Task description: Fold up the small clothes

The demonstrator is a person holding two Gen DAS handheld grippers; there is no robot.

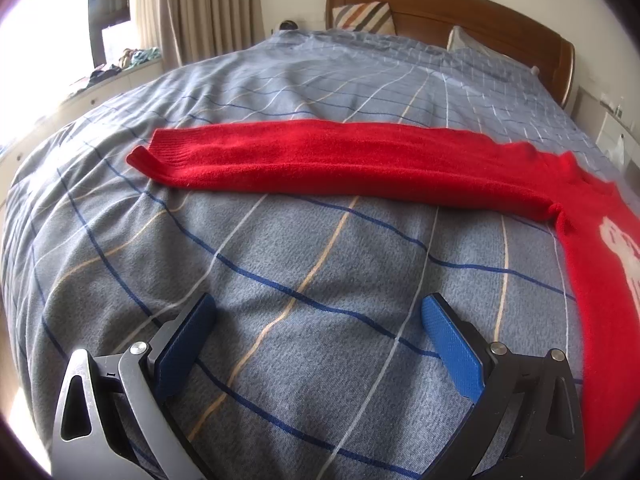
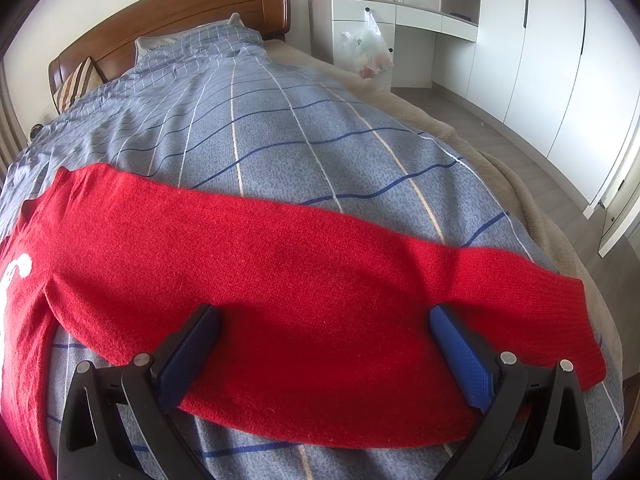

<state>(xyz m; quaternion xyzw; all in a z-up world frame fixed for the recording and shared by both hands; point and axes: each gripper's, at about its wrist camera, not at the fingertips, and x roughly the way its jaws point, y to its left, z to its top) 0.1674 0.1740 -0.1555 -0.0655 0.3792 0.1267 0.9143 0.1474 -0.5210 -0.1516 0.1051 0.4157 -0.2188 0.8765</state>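
I have the red sweater (image 2: 248,264) spread flat on the checked bedcover (image 1: 280,264), both sleeves stretched out sideways so their long axis runs across my view, left to right; the body with its white print sits between the two grippers, at the right edge of the left camera and the left edge of the right one

My right gripper (image 2: 324,356) is wide open and holds nothing; its blue pads (image 2: 460,356) straddle the right sleeve (image 2: 360,300), which lies crosswise just under and ahead of the fingers, cuff out toward the edge of the bed; whether the pads touch the knit I cannot tell

My left gripper (image 1: 316,344) is equally wide open and empty, over bare bedcover; the left sleeve (image 1: 320,160) lies well ahead of it, again crosswise, its ribbed cuff (image 1: 168,152) at the far left

So the right hand is clearly the nearer to cloth; I judge the fold has not begun, and the first move is likely to bring a sleeve in over the body; because the sleeve lies square across the fingers, I would pinch its near edge and sweep toward the chest, while the left must reach forward first
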